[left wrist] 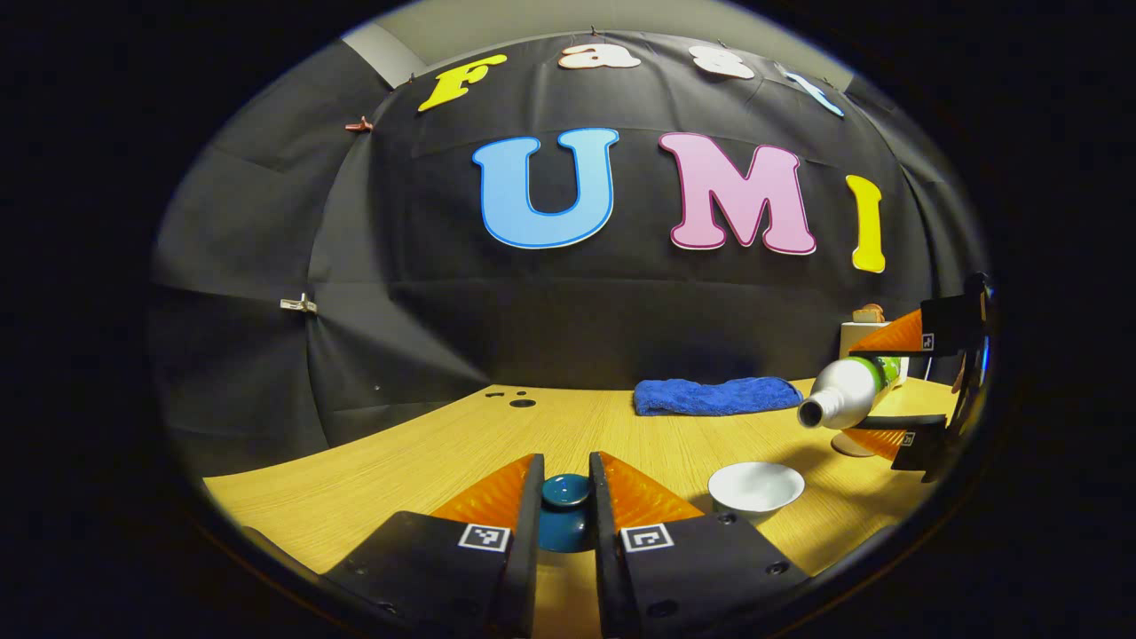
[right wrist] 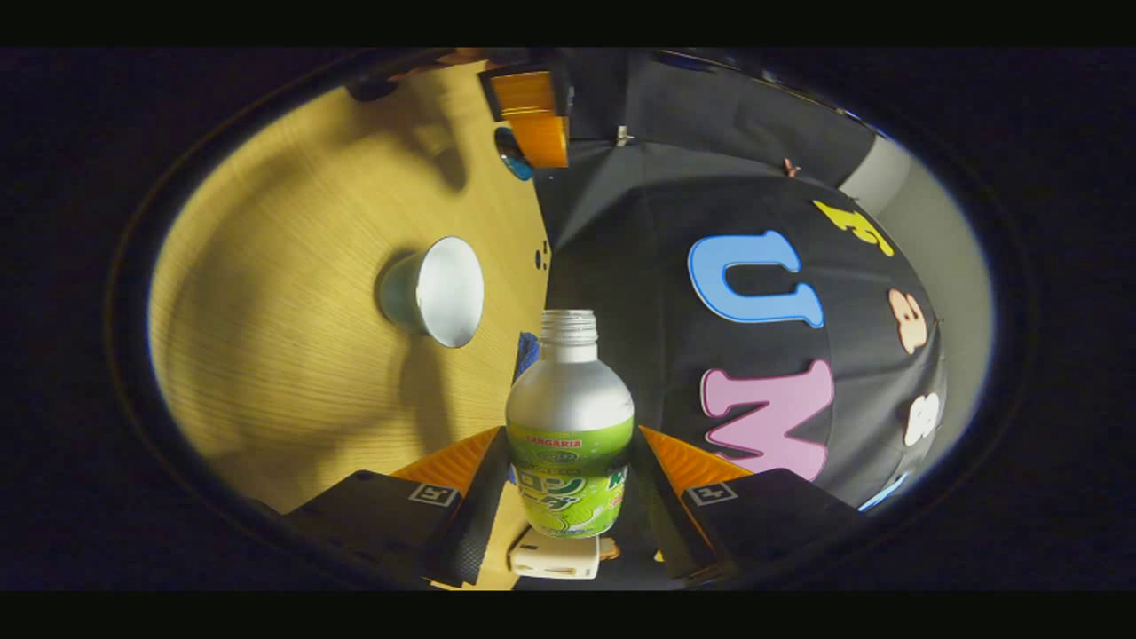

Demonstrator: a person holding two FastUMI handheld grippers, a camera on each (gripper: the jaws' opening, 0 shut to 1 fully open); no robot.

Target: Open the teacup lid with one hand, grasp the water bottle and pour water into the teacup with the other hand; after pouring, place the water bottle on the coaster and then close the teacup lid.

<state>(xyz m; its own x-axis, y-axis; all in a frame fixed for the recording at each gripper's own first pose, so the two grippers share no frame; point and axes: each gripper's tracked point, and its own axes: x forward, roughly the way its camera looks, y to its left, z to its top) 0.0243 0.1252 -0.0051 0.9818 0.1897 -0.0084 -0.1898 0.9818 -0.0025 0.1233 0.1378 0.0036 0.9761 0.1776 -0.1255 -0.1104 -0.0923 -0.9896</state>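
The left gripper clamps the dark teal round teacup lid. The right gripper grips the tilted, uncapped silver-and-green water bottle beside the white teacup, whose inside looks dry, on the wooden table.

- In the left gripper view the teacup lid sits between the left gripper's fingers; its sides and lower rim are covered by them.
- Right of the teacup, the water bottle's base is hidden behind the right gripper, itself cut by the edge.
- The coaster under that bottle is mostly covered.
- Whether water leaves the bottle's mouth cannot be told.
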